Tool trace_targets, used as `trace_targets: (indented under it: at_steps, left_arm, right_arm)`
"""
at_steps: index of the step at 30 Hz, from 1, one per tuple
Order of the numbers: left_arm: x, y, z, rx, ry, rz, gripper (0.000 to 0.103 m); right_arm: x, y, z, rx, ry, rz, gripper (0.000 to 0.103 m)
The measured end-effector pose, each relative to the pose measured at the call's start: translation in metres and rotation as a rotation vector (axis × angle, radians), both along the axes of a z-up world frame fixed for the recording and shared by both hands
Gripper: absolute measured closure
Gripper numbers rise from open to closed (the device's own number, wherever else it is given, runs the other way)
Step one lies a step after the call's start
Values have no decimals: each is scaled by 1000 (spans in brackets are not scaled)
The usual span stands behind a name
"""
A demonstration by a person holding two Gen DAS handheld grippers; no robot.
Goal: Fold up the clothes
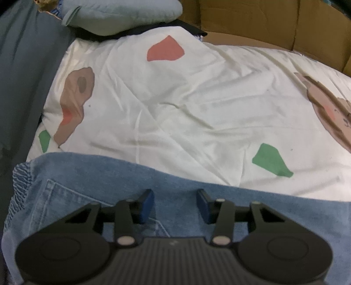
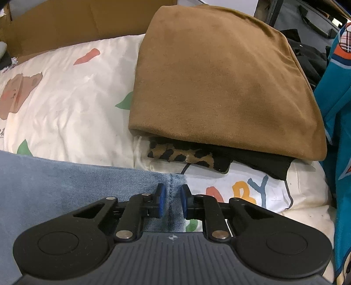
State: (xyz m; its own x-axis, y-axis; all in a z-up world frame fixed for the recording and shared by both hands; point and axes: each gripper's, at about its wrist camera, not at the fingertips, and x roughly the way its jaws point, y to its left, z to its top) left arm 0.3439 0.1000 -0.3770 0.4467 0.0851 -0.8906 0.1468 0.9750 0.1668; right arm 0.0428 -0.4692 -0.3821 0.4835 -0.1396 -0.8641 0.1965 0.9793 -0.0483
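In the left wrist view, the left gripper (image 1: pixel 174 205) hovers over the jeans (image 1: pixel 92 182), its blue pads (image 1: pixel 146 206) set wide apart with nothing between them. The jeans lie flat across the near edge of the sheet (image 1: pixel 186 105), with a back pocket (image 1: pixel 65 203) just left of the gripper and the gathered elastic waistband (image 1: pixel 20 182) at the far left of the denim. The sheet is white, wrinkled, and printed with red, green and brown shapes. Beyond it, at the far left, a pale green folded cloth (image 1: pixel 118 15) rests on something dark, and a grey-blue fabric (image 1: pixel 24 65) runs down the left side. Cardboard (image 1: pixel 274 24) stands along the far right. In the right wrist view, the right gripper (image 2: pixel 171 202) sits at the right end of the jeans (image 2: pixel 65 186), its jaws narrowed around a seamed strip of denim (image 2: pixel 175 193) that runs between the pads; whether the pads actually touch the cloth I cannot tell. Past the denim, a folded brown garment (image 2: pixel 219 76) lies on a leopard-print piece (image 2: pixel 184 155) and a black piece (image 2: pixel 263 162), all on the sheet (image 2: pixel 65 98). A white print with coloured letters (image 2: pixel 248 193) lies near right, and teal fabric (image 2: pixel 337 109) hangs at the right edge
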Motion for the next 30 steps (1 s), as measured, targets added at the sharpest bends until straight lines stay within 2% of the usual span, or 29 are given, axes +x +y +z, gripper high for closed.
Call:
trace_targets:
  at_steps: [10,12,13,20,24,28,30]
  left_arm:
    - [-5,-12,8,-32,-17,-16,60]
    - [-8,-19,9,-32,-22,-38,60]
    - [-10,-21,9,-34,-19,-46,60]
    - [-20,-36,14,-71,-17,-77,60]
    - [-30,-42,23,-102,-17,-95,60]
    - [-45,-54,26,-138,-4,-115,60]
    - [-54,-62,25,-155,2,-134,58]
  right_arm:
    - [5,-2,-1,-1,-15,7,88]
    - [8,-2,1,-8,-30,9,91]
    - [12,-2,1,-9,-34,13,96]
    - [26,2,7,-28,-21,26,99]
    - [13,10,24,15,-60,35,93]
    - [-3,26,27,31,-70,55,72]
    - [-11,34,21,27,-62,64,66]
